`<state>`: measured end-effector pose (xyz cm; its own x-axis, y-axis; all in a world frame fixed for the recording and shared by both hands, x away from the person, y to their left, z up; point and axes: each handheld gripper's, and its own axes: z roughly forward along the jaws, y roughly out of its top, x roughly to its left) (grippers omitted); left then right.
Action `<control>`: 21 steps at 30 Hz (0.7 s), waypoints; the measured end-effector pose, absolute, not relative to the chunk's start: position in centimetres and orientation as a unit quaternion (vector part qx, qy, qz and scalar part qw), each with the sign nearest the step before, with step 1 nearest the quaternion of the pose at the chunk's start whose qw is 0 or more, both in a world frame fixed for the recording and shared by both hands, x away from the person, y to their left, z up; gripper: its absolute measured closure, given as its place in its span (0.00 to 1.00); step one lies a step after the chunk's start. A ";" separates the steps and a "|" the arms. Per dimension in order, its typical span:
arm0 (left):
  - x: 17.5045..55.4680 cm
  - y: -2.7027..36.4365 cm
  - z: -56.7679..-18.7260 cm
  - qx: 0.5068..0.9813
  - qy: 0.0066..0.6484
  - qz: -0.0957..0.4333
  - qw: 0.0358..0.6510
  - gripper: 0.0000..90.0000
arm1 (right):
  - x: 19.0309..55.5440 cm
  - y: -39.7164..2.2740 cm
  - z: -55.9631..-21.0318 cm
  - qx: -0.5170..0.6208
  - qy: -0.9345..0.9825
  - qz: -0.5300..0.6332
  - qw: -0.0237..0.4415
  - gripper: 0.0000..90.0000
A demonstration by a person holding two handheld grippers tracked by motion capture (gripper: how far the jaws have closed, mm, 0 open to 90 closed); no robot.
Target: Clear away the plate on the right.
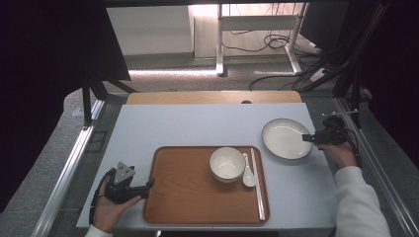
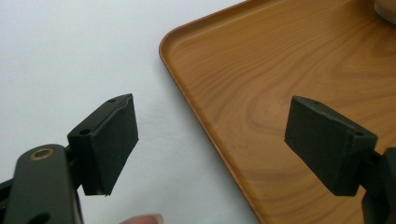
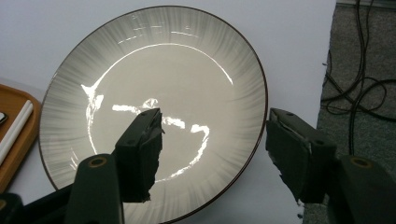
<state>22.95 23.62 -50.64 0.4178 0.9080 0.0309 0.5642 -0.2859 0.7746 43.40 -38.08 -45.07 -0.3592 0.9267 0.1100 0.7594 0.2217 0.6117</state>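
Observation:
A wooden tray (image 1: pixel 197 197) lies at the table's front middle. It carries a white bowl (image 1: pixel 227 164), a white spoon (image 1: pixel 248 175) and a pair of chopsticks (image 1: pixel 257 182) along its right side. My left gripper (image 1: pixel 148 186) is open at the tray's left rim (image 2: pixel 280 70), one jaw over the table and the other over the tray (image 2: pixel 210 144). A pale plate (image 1: pixel 285 138) with a dark rim rests on the table to the right of the tray. My right gripper (image 1: pixel 307 138) is open across the plate's (image 3: pixel 154 70) near edge, one jaw above the plate and one outside the rim (image 3: pixel 215 144).
The white tabletop (image 1: pixel 197 123) ends in a wooden strip (image 1: pixel 212 97) at the far side. Metal rails run along both sides. Cables (image 3: pixel 359 93) lie on the grey floor beyond the table's right edge. The tray's corner (image 3: pixel 28 140) sits close to the plate.

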 end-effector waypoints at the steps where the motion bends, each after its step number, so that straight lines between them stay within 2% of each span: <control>1: 23.0 23.6 -50.7 0.764 0.482 0.243 0.354 0.19 | 43.6 -38.2 -45.2 0.551 0.767 0.297 0.137 0.42; 21: 23.1 23.7 -50.8 0.764 0.485 0.243 0.350 0.19 | 45.8 -39.5 -48.0 0.591 0.750 0.284 0.083 0.58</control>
